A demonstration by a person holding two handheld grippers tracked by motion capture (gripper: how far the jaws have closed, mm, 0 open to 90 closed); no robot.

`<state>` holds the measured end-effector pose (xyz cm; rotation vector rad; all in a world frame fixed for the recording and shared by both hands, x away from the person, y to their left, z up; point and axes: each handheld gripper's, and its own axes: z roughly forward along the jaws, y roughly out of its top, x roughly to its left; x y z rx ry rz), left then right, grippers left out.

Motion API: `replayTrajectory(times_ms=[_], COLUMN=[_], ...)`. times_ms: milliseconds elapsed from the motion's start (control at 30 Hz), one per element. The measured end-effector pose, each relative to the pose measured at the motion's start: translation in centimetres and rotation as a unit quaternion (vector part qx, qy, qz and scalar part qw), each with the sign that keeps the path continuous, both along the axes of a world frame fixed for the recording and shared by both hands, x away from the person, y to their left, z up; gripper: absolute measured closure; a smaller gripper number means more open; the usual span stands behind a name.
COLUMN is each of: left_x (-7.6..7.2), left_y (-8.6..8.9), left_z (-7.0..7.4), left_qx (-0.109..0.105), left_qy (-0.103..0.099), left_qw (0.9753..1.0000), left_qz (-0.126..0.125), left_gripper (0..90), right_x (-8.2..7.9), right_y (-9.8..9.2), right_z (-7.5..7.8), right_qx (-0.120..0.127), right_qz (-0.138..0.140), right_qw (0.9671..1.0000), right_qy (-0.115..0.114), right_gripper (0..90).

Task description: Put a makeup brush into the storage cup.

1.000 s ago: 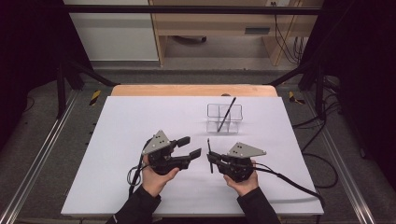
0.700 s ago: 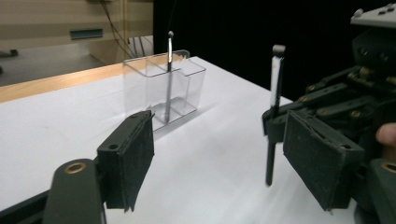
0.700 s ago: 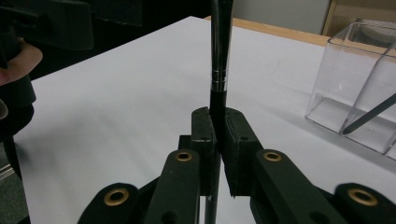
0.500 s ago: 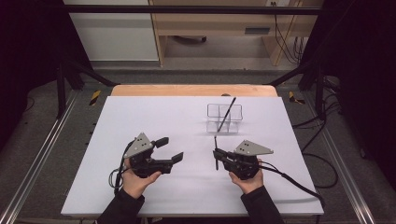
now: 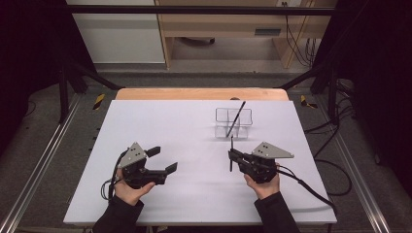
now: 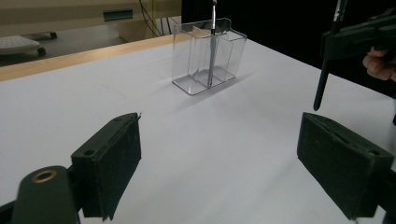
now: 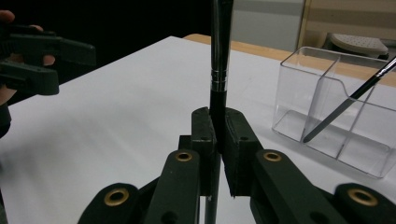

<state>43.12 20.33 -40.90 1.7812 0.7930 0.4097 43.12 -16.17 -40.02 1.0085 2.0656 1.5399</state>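
The right claw [image 5: 232, 156] is clenched on a thin dark brush [image 7: 219, 60], which stands upright between its two pads, gripped on the black handle just below the metal collar; in the high view the brush [image 5: 231, 153] pokes up and down past the jaw tips, above the white table [image 5: 160, 121]. Ahead of this claw and slightly to its right sits a clear plastic holder [image 5: 233, 122] with several compartments, and a second brush [image 5: 236, 118] leans inside it, tilted with its tip against the floor of one cell. The left claw [image 5: 163, 160] is released, its pads wide apart with nothing between them, and in its own camera the holder [image 6: 208, 55] lies ahead, with the right claw [image 6: 359, 35] off to the right. The held brush looks light, stiff and narrow, with a smooth lacquered handle that could swivel or slide between flat pads, so a firm pinch near the collar, close to its balance point, seems the safest hold; the bristle end should be kept away from the pads. The holder appears light and thin-walled, likely to skid or tip if the brush knocks its rim, so I judge the brush should go in from above, well centred over an open cell, and be let go only once its lower end rests inside.
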Motion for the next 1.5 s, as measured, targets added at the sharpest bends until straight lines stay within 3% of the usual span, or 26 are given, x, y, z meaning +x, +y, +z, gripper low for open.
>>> replayTrajectory(times_ms=[567,1000,1500], left_x=[0.0,0.3,0.6], left_y=[2.0,2.9,3.1], left_z=[-0.8,-1.5,-1.8], left_qx=[0.010,0.022,0.029], left_qy=[0.009,0.016,0.020], left_qw=[0.9995,0.9988,0.9982], left_qz=[0.030,0.042,0.048], left_gripper=[12.8,12.1,11.7], right_x=[2.5,5.6,8.3], right_y=[-0.6,-0.6,-0.6], right_z=[2.5,4.7,5.5], right_qx=[0.028,0.027,0.037], right_qz=[-0.035,-0.073,-0.111], right_qw=[0.9988,0.9966,0.9926], right_qy=[-0.018,-0.028,-0.033], right_gripper=[84.2,84.2,84.2])
